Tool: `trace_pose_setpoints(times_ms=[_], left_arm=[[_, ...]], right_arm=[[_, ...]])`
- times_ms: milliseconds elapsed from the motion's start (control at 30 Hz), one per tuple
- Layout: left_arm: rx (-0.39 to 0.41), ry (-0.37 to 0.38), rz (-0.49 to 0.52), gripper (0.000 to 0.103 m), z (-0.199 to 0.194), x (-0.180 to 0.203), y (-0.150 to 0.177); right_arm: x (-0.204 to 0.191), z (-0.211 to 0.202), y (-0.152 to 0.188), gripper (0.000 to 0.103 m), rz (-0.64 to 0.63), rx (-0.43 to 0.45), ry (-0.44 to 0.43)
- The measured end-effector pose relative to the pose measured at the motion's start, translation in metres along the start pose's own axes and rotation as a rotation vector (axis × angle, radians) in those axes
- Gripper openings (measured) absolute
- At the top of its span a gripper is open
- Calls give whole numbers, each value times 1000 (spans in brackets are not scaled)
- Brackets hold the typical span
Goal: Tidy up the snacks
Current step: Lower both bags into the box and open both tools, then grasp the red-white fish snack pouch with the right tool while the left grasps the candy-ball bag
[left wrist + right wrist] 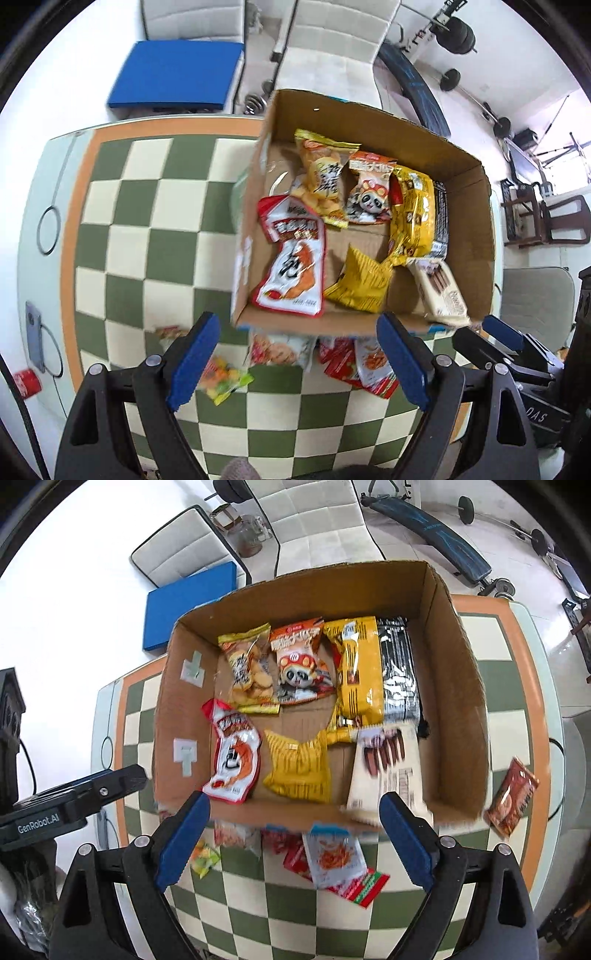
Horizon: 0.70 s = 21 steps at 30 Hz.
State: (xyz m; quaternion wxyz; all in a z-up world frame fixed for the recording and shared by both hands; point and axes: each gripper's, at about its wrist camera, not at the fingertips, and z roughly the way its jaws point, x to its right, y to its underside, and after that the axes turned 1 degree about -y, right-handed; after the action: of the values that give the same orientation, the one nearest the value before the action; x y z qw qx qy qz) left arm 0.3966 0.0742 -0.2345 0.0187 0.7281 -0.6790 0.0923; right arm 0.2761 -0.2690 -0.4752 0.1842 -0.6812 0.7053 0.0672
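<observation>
- One cardboard box stands on the checkered tablecloth, just ahead of both pairs of fingers; its near wall lies just past the fingertips in each wrist view.
- Eight snack packets lie inside the box, counted in the right wrist view:
  - one yellow biscuit bag and one panda packet at the far side, ahead of the right gripper's left finger;
  - one long yellow packet touching one black-and-silver packet, ahead of its right finger;
  - one red-and-white pouch nearest its left finger;
  - one yellow ridged bag between the two fingers' lines;
  - one cream wafer packet leaning on the near wall, just beyond the right finger;
  - one further yellow packet, mostly hidden beneath the long one.
- Left gripper: both blue pads stand wide apart and nothing is between them; only tablecloth and loose packets show below.
- Right gripper: pads likewise spread wide, gripping nothing.
- Loose packets on the cloth outside the box, between and under the fingers: one small green-yellow candy bag, one white-and-blue sachet on top of one red packet, and a blurred pile of reddish ones whose number I cannot tell.
- One brown-red packet lies alone, well right of the right gripper's right finger, beside the box.
</observation>
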Motion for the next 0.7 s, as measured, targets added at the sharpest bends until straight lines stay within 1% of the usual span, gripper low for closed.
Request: trace_pose_setpoints(times_ms=[100, 167, 233, 300, 367, 433, 467, 533, 600, 700], left_arm=[[25, -39, -8, 87, -5, -7, 26], [36, -81, -10, 87, -2, -11, 46], [28, -105, -20, 87, 6, -15, 62], [-10, -107, -50, 87, 24, -23, 79], [-61, -119, -83, 87, 46, -32, 91], [-97, -134, -117, 87, 66, -43, 102], [-118, -149, -133, 87, 77, -49, 107], [-167, -133, -181, 87, 97, -64, 114], [-190, -113, -236, 87, 107, -78, 118], [-224, -40, -353, 87, 119, -104, 120]], right_arm=[[3, -4, 22, 95, -16, -8, 6], [5, 0, 38, 95, -44, -29, 14], [9, 10, 55, 95, -81, -69, 39], [14, 24, 69, 95, -94, -116, 60], [23, 44, 78, 95, -75, -164, 51], [30, 62, 83, 95, -51, -189, 45], [33, 74, 83, 95, -47, -196, 57], [35, 91, 83, 95, -39, -200, 69], [36, 106, 80, 95, -30, -204, 83], [39, 128, 79, 95, -16, -215, 113]])
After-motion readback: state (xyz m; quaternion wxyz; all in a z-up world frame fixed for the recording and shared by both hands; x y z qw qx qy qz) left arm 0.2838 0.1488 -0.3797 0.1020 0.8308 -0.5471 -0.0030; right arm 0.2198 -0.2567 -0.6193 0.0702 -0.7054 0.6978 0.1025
